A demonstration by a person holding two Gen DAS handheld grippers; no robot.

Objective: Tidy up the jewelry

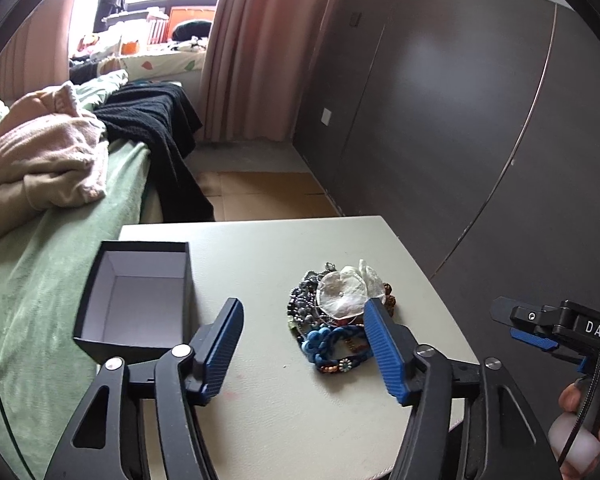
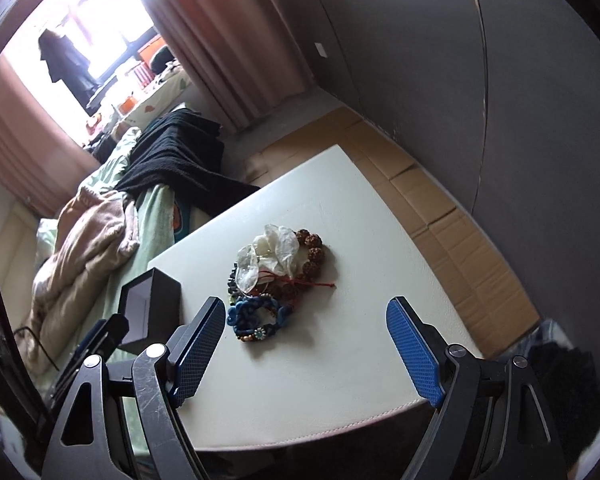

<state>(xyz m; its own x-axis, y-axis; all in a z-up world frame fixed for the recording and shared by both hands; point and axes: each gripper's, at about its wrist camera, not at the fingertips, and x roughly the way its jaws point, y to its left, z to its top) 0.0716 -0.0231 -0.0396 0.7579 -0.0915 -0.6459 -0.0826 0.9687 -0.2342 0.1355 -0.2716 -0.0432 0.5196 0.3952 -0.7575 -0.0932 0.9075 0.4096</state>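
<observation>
A pile of jewelry point(image 1: 336, 316) lies on the white table point(image 1: 268, 400): white shell flowers, dark beads, a blue braided bracelet and brown beads. It also shows in the right wrist view point(image 2: 276, 276). An open black box point(image 1: 136, 300) with a white inside stands left of the pile; it shows in the right wrist view point(image 2: 148, 312) too. My left gripper point(image 1: 302, 320) is open above the table, its right finger over the pile's near edge. My right gripper point(image 2: 306, 320) is open and empty, just short of the pile; it shows at the right edge of the left wrist view point(image 1: 532, 328).
A bed point(image 1: 40, 280) with a green cover, a pink blanket and a black garment stands left of the table. A dark wall point(image 1: 460, 120) is at the right. Cardboard lies on the floor point(image 2: 440, 208) beyond the table.
</observation>
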